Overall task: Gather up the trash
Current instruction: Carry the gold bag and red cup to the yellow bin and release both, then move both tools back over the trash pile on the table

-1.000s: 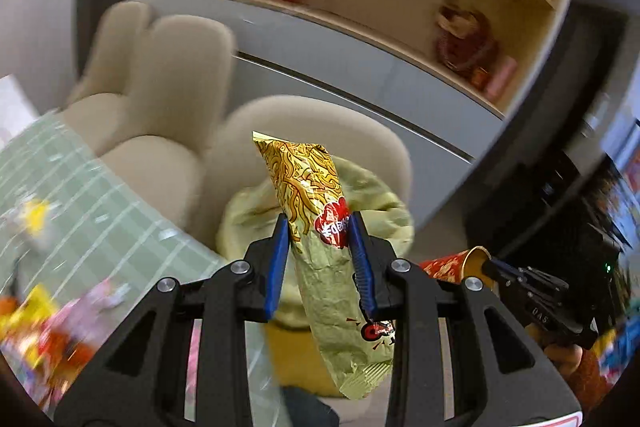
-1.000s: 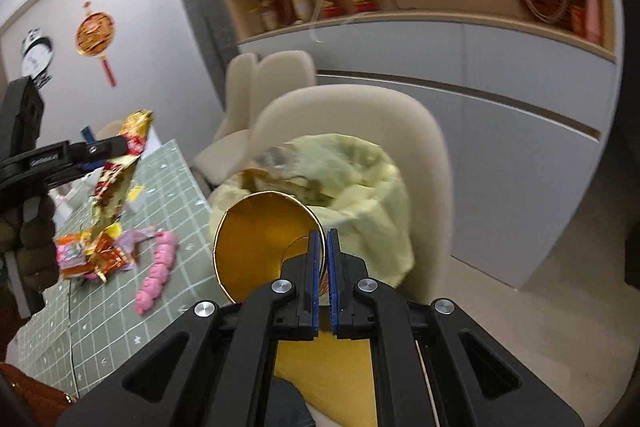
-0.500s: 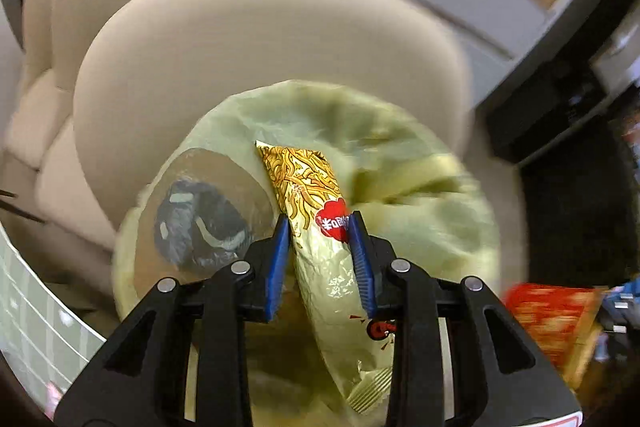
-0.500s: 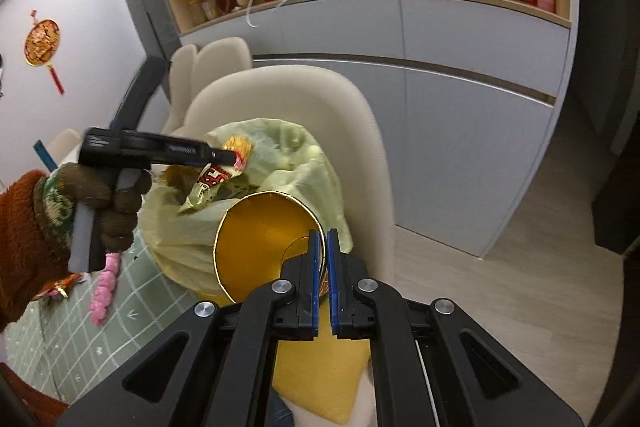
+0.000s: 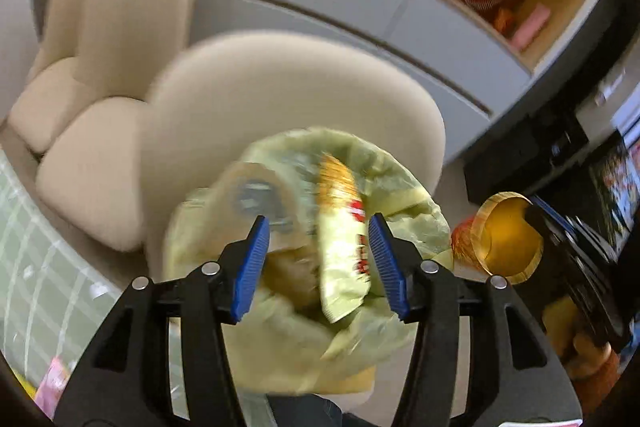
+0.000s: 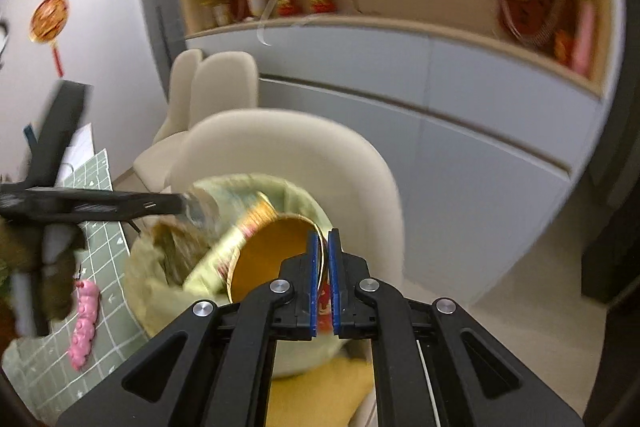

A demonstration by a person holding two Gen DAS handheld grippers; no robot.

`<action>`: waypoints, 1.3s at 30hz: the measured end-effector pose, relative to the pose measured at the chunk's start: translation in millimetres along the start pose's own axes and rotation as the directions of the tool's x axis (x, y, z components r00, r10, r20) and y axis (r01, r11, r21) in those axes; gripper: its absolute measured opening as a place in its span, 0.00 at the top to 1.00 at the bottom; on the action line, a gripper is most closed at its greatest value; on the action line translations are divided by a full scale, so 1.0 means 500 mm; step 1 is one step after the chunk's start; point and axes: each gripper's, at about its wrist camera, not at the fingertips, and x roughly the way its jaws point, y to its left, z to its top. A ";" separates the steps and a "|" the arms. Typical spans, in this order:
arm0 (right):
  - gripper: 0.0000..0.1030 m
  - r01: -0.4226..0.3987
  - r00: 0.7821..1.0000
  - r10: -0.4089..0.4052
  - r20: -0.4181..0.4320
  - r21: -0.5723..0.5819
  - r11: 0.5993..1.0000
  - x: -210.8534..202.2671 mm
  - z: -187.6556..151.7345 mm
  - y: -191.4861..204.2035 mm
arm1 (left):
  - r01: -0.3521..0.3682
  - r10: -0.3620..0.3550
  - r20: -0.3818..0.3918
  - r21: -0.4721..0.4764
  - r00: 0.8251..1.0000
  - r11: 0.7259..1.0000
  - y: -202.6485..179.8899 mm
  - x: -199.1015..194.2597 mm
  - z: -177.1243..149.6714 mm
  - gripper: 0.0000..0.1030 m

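Note:
A yellow-green trash bag [image 5: 400, 187] stands open on a beige chair [image 5: 280, 87]. My left gripper [image 5: 316, 263] hovers over its mouth with the jaws opening. A golden snack packet [image 5: 344, 247] lies loose between them, close to the right pad, dropping into the bag. My right gripper [image 6: 323, 239] is shut on the rim of a red paper cup with a gold inside [image 6: 272, 255], tilted at the bag's [image 6: 304, 203] edge. In the left wrist view the cup [image 5: 508, 239] is at the right. The right wrist view shows the packet [image 6: 240, 231] under the left gripper [image 6: 188, 205].
A table with a green checked cloth [image 6: 108, 307] lies left of the chair, with a pink wrapper [image 6: 86, 323] on it. A second beige chair [image 6: 216, 87] stands behind. Grey cabinets [image 6: 460, 99] and shelves line the back wall. Bare floor [image 6: 540, 287] lies to the right.
The left jaws have spread and let go of the snack packet, which now slips into the bag. The right gripper has carried the cup left, up to the bag's edge.

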 end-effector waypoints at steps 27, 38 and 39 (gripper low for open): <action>0.92 -0.217 0.967 0.204 -0.153 -0.072 0.974 0.083 -0.031 0.154 | -0.205 0.234 0.128 -0.205 0.964 0.957 0.153 -0.238 -0.269 0.52; 0.92 -0.228 0.971 0.220 -0.091 -0.088 0.970 -0.009 -0.079 0.186 | -0.280 0.332 0.146 -0.290 0.932 0.915 0.171 -0.347 -0.377 0.52; 0.92 -0.228 0.972 0.220 -0.084 -0.089 0.970 -0.019 -0.083 0.187 | -0.287 0.338 0.153 -0.280 0.929 0.916 0.163 -0.353 -0.381 0.52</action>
